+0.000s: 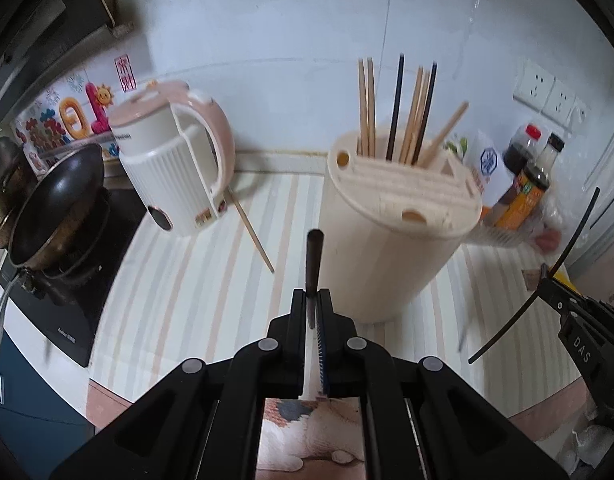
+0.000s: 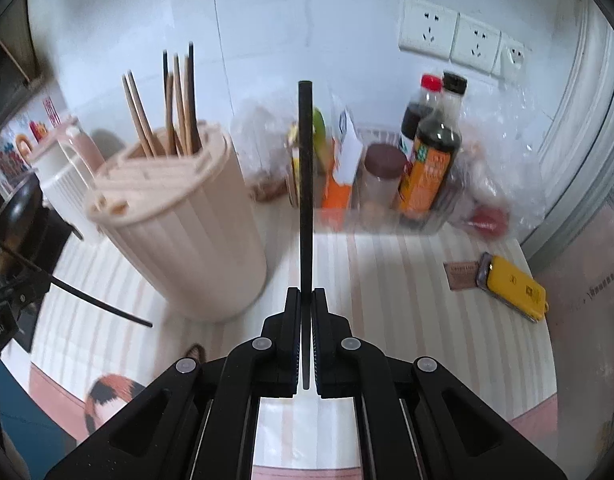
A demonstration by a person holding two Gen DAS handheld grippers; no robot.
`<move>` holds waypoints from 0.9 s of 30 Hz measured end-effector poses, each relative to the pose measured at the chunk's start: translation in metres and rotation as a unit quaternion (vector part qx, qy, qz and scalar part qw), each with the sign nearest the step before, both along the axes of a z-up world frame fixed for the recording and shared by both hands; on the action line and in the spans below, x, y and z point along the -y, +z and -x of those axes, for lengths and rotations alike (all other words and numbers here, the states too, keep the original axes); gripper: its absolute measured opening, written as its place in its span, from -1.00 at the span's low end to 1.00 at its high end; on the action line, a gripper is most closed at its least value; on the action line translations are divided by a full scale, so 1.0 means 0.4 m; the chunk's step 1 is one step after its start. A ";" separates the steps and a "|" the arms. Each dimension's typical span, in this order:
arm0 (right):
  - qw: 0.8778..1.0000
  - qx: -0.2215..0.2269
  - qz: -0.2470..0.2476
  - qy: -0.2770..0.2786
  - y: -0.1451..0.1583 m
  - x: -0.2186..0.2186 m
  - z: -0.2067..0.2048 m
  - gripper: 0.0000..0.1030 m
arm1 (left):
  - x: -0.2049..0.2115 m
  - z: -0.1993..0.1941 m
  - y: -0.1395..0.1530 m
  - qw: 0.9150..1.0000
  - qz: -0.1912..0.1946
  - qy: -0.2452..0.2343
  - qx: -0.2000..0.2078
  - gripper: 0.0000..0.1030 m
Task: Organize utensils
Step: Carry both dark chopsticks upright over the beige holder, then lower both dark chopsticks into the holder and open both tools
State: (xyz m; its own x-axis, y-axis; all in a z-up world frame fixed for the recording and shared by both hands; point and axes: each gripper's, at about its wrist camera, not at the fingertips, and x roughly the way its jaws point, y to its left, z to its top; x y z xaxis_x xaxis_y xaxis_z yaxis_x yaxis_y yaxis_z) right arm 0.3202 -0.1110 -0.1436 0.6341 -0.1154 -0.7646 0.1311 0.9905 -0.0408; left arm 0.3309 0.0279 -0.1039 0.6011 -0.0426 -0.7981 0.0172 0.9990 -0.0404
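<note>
A cream ribbed utensil holder [image 1: 391, 240] stands on the striped counter with several wooden and black chopsticks [image 1: 395, 112] upright in it; it also shows in the right wrist view [image 2: 187, 232]. My left gripper [image 1: 311, 300] is shut on a small knife with a dark handle [image 1: 313, 260], just left of the holder's base. My right gripper [image 2: 306, 300] is shut on a black chopstick [image 2: 306, 184], upright, to the right of the holder. That gripper and chopstick show at the right in the left wrist view [image 1: 547, 276]. One wooden chopstick [image 1: 253, 232] lies on the counter.
A pink and white kettle [image 1: 175, 160] stands left of the holder. A black pan [image 1: 55, 204] sits on the stove at the far left. Sauce bottles [image 2: 431, 148] and packets fill a tray at the back right. A yellow object [image 2: 513, 286] lies at the right edge.
</note>
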 end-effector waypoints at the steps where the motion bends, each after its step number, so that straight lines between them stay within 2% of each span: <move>1: 1.000 0.003 -0.006 0.001 0.011 -0.001 -0.007 -0.90 | -0.004 0.000 0.012 1.000 -0.001 0.000 0.004 -0.95; 12: 0.996 0.027 -0.073 0.040 0.144 -0.052 -0.054 -0.90 | -0.048 0.011 0.178 0.999 0.020 -0.005 0.040 -0.95; 19: 0.990 0.040 -0.111 0.073 0.238 -0.099 -0.091 -0.90 | -0.083 0.020 0.322 0.997 0.040 -0.007 0.072 -0.95; 27: 0.984 0.067 -0.143 0.088 0.349 -0.120 -0.171 -0.90 | -0.072 -0.007 0.464 0.992 0.057 -0.021 0.111 -0.95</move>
